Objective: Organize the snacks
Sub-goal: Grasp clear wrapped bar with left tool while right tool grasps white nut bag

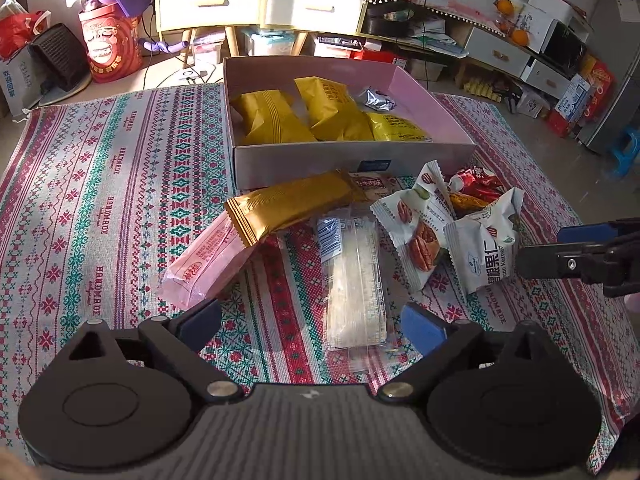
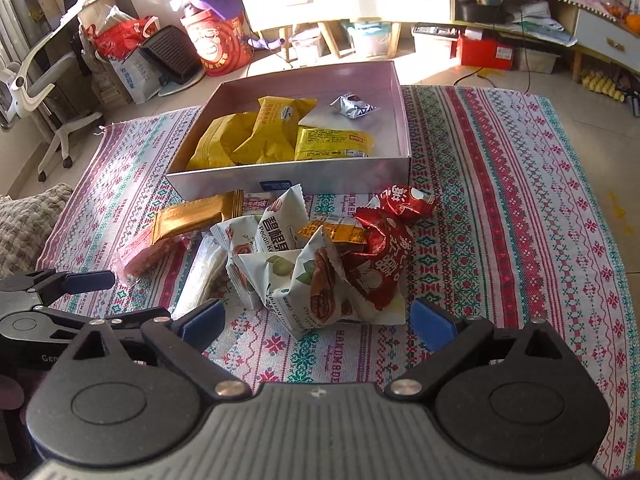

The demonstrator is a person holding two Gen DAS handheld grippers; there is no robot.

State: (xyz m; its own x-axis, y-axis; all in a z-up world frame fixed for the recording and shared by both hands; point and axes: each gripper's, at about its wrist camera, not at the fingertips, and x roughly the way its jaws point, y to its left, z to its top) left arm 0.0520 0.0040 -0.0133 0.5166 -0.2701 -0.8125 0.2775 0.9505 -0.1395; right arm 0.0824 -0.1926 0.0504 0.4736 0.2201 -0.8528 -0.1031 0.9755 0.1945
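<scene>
The left gripper (image 1: 312,322) hangs with jaws wide apart and empty over the clear packet (image 1: 354,280) lying flat on the patterned cloth (image 1: 100,200); the right gripper (image 2: 316,320), equally spread and empty, faces the pecan packets (image 2: 304,280). To lift the clear packet cleanly, straddle its narrow width, press low, then close. Beyond the pile, the box (image 1: 352,160) already holds yellow packets (image 1: 272,118).

Tabletop cloth (image 1: 120,200) showing red, teal and white bands; box (image 1: 420,92) showing pink inside; packets (image 1: 272,118) showing yellow; wrapper (image 2: 380,264) showing red.
</scene>
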